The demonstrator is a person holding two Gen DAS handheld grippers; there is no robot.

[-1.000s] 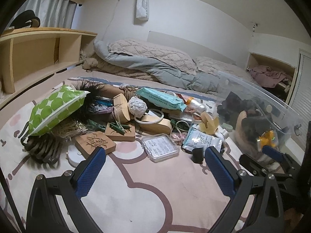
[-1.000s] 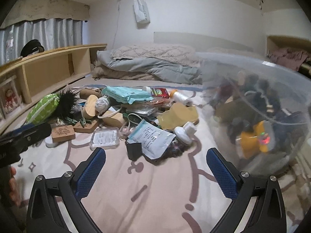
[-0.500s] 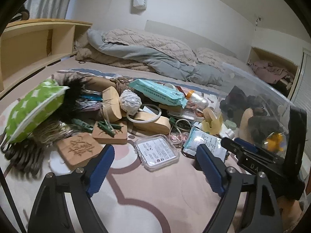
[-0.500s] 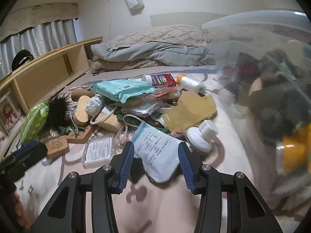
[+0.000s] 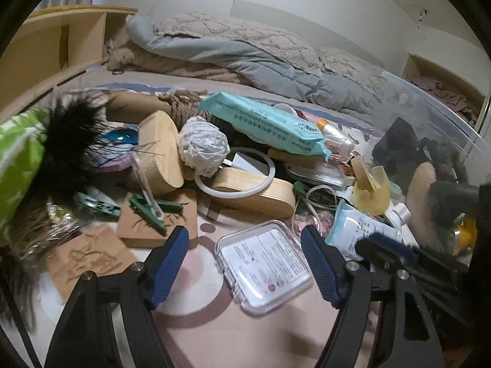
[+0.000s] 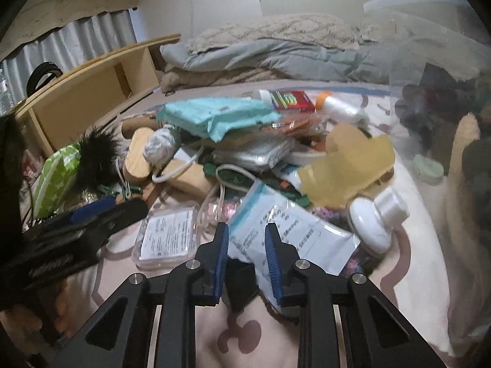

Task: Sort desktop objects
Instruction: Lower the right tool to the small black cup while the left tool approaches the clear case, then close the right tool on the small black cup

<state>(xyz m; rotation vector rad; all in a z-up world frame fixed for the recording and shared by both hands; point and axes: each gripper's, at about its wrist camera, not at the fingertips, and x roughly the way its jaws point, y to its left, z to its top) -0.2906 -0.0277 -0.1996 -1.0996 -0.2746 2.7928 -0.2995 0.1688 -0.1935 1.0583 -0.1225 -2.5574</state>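
A heap of small objects lies on a pink patterned mat. My left gripper is open, its fingers on either side of a clear flat plastic case with a printed label. My right gripper has its jaws narrowed around the near corner of a white and blue printed pouch, with a small black object just below; whether the pads touch the pouch is unclear. The clear case also shows in the right wrist view. The pouch also shows in the left wrist view.
A large clear plastic bin holding dark items stands at the right. The heap includes a teal wipes pack, a lace ball, wooden pieces, a black feather tuft, a green dotted bag, a white jar. A shelf runs along the left, bedding behind.
Both grippers have moved forward and down toward the heap. My right gripper's jaws have narrowed from wide open to a small gap around the pouch corner. My left gripper's jaws have narrowed somewhat.
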